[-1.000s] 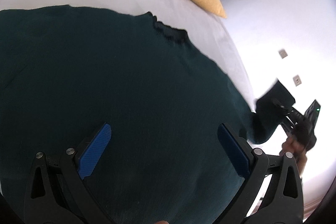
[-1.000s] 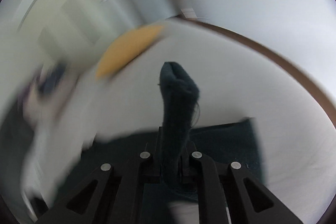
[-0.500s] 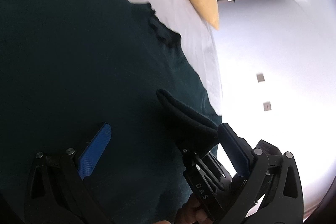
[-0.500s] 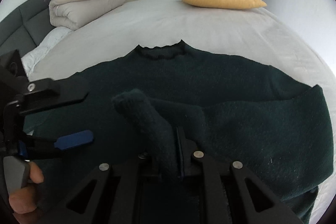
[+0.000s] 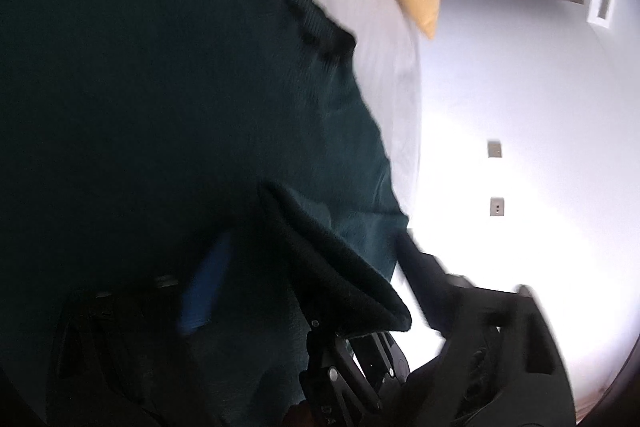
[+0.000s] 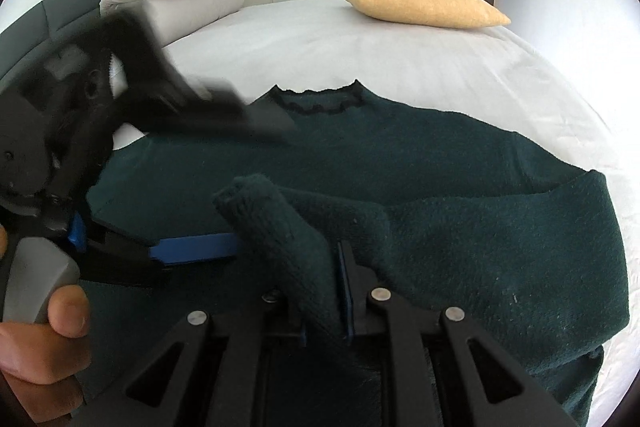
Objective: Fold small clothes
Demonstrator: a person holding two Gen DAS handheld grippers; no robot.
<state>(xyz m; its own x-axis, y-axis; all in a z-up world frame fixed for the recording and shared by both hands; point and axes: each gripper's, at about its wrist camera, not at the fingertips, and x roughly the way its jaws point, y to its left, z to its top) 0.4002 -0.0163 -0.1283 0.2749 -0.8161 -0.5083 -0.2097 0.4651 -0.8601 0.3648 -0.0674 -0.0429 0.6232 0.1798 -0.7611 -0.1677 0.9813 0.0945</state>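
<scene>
On the bed (image 6: pixel 400 43), your right gripper (image 6: pixel 324 291) clamps the sweater (image 6: pixel 460 163) cuff (image 6: pixel 280 227) while your left gripper's (image 6: pixel 240 183) fingers (image 6: pixel 192 247), tilted sideways, close beside it, gripping nothing.

Black tongs (image 6: pixel 324 291), blue pads (image 6: pixel 192 245), silver screws, grey handle (image 6: pixel 36 279)

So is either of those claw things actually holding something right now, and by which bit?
Yes: the right gripper pinches the dark green sweater by the cuff end of its sleeve. The left gripper is closing, gripping nothing yet.
</scene>
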